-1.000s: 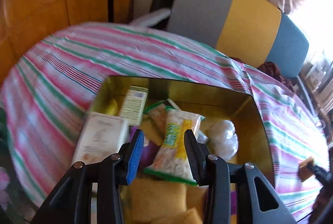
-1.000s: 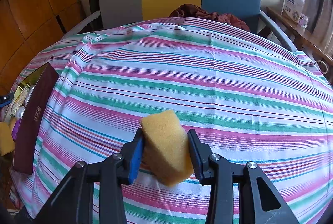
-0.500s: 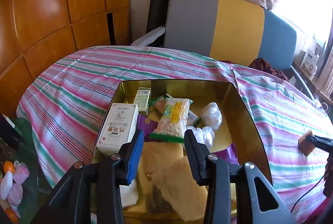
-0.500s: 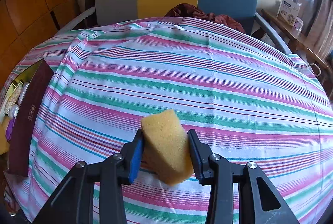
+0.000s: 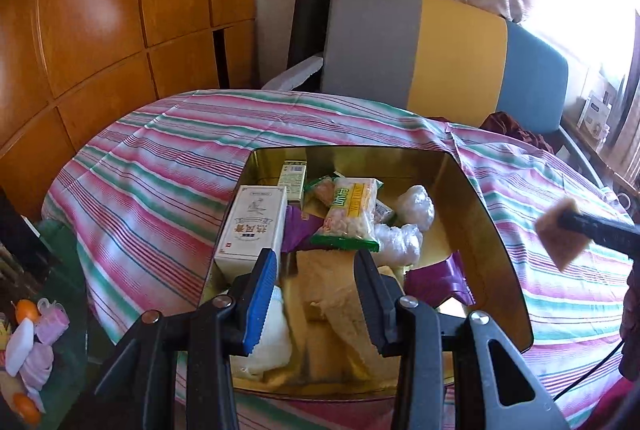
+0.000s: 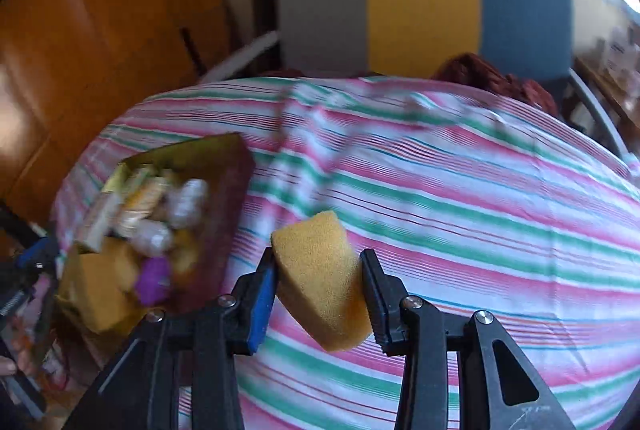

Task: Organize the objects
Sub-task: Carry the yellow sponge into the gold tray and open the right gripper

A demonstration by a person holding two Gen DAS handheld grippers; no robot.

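Right gripper (image 6: 318, 282) pinches a yellow sponge (image 6: 324, 280) above the striped cloth (image 6: 480, 210). Left gripper (image 5: 316, 278) part open, empty, over the filled tin (image 5: 492, 254).

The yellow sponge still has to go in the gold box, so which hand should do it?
Probably the right. Its tongs are already shut on the yellow sponge above the striped cloth, with the gold box close by. The left tongs hang over that box with nothing gripped.

The tin (image 5: 472, 214) sits near the table's (image 5: 160, 166) left edge, carton (image 5: 252, 226) along its left wall, snack packet (image 5: 352, 214) just right of it, chair (image 5: 440, 50) beyond the far edge.
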